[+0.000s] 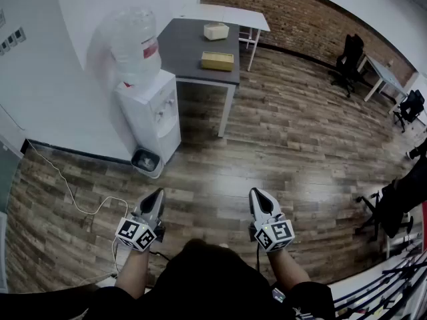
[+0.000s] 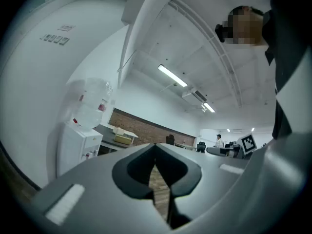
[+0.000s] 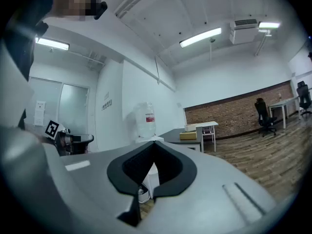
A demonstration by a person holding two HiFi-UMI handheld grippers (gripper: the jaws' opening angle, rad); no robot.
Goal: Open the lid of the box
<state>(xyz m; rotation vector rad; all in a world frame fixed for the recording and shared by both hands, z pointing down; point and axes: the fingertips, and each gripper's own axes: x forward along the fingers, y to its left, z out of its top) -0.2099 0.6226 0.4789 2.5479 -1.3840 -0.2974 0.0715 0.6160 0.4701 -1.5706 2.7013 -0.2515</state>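
Left claw (image 1: 158, 195) and right claw (image 1: 257, 193): both closed, nothing between the jaws, held level above the floor. 2 boxes sit on the grey table (image 1: 180, 45) across the room, well apart from both claws: yellow box (image 1: 217, 61) nearer, pale box (image 1: 216, 31) behind it.

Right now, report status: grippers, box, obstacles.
Left gripper and right gripper shut, empty. Yellow box and white box far ahead on dark table, untouched. Water dispenser left of the path.
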